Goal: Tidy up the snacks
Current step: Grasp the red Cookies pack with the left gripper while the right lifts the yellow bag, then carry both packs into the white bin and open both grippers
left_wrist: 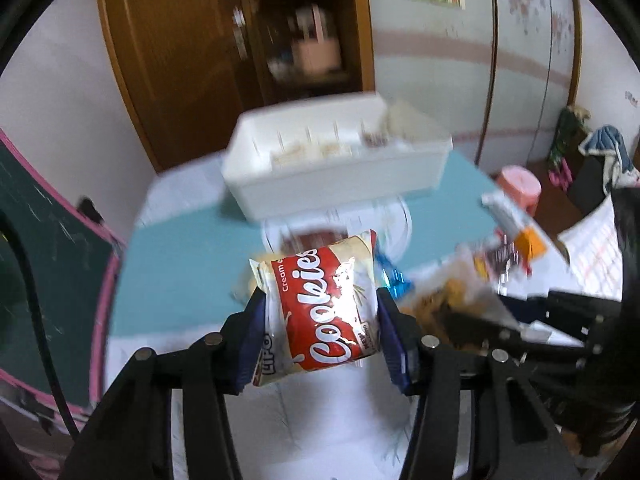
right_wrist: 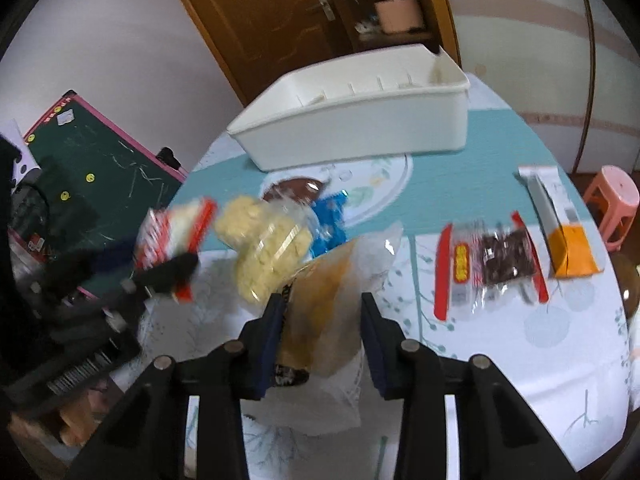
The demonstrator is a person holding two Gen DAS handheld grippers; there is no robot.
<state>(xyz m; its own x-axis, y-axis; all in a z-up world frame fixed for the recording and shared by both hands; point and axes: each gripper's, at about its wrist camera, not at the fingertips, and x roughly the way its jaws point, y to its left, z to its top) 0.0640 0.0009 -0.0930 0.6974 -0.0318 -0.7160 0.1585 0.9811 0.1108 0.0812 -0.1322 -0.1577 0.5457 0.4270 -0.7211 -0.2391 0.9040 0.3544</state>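
Note:
My left gripper (left_wrist: 320,316) is shut on a red and white Cookies packet (left_wrist: 320,304) and holds it above the table; both also show at the left of the right wrist view (right_wrist: 168,240). My right gripper (right_wrist: 320,320) is shut on a clear bag of brown snacks (right_wrist: 332,300), lifted off the table. A white bin (left_wrist: 336,164) stands at the table's far side, with small packets inside; it also shows in the right wrist view (right_wrist: 356,124). A bag of pale crackers (right_wrist: 264,240) and a blue packet (right_wrist: 332,220) lie ahead of my right gripper.
A red-edged packet of dark snacks (right_wrist: 492,264) and an orange and white box (right_wrist: 560,224) lie on the table's right part. A brown item (right_wrist: 296,188) lies on the tablecloth's round print. A green chalkboard (right_wrist: 92,176) leans at left. A pink stool (right_wrist: 612,200) stands at right.

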